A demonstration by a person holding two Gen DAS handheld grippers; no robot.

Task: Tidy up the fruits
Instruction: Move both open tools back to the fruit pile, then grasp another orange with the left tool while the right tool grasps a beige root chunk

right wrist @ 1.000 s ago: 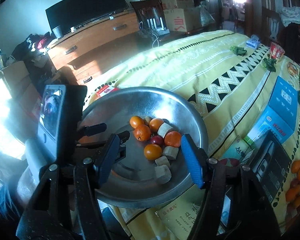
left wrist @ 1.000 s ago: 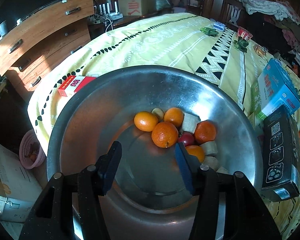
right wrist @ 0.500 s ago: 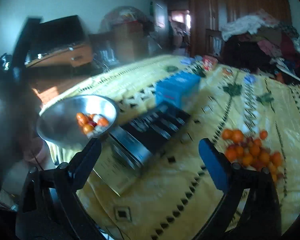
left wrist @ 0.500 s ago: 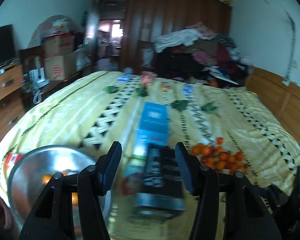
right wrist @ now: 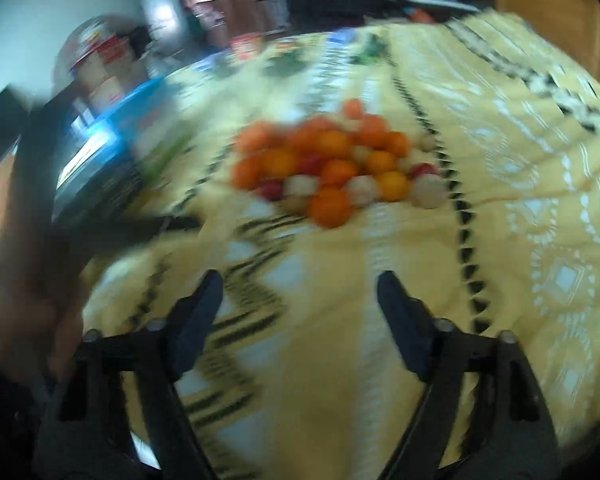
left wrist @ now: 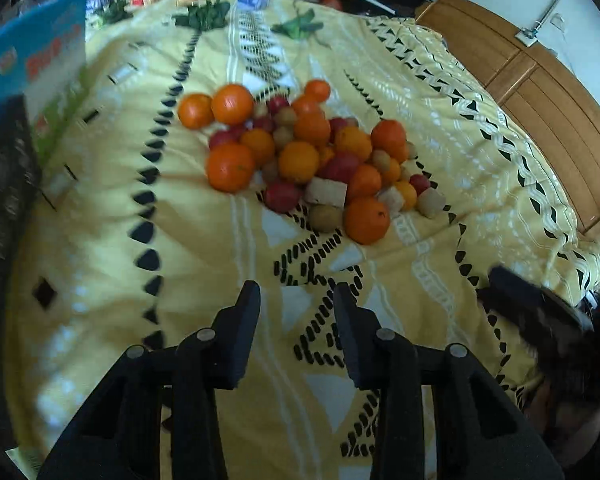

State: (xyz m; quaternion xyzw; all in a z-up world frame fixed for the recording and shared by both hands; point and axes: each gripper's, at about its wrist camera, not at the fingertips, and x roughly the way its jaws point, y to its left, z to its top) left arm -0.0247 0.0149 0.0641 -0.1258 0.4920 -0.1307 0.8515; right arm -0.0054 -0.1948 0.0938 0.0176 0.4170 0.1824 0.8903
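Note:
A heap of fruit lies on the yellow patterned bed cover: several oranges, small red fruits, small brownish ones and pale cut chunks. My left gripper hovers over the cover just short of the heap, its jaws closing with a narrow gap and nothing between them. In the blurred right wrist view the same heap sits ahead of my right gripper, whose jaws stand apart, are closing, and hold nothing. The steel bowl is out of both views.
A blue box and a black box lie left of the heap. A wooden headboard runs along the right. A dark blurred shape intrudes at the right edge. Clutter sits beyond the bed.
Both views swung from the steel bowl across the boxes to the fruit heap. The left jaws have narrowed. The right jaws spread wide half a second ago and are narrower now.

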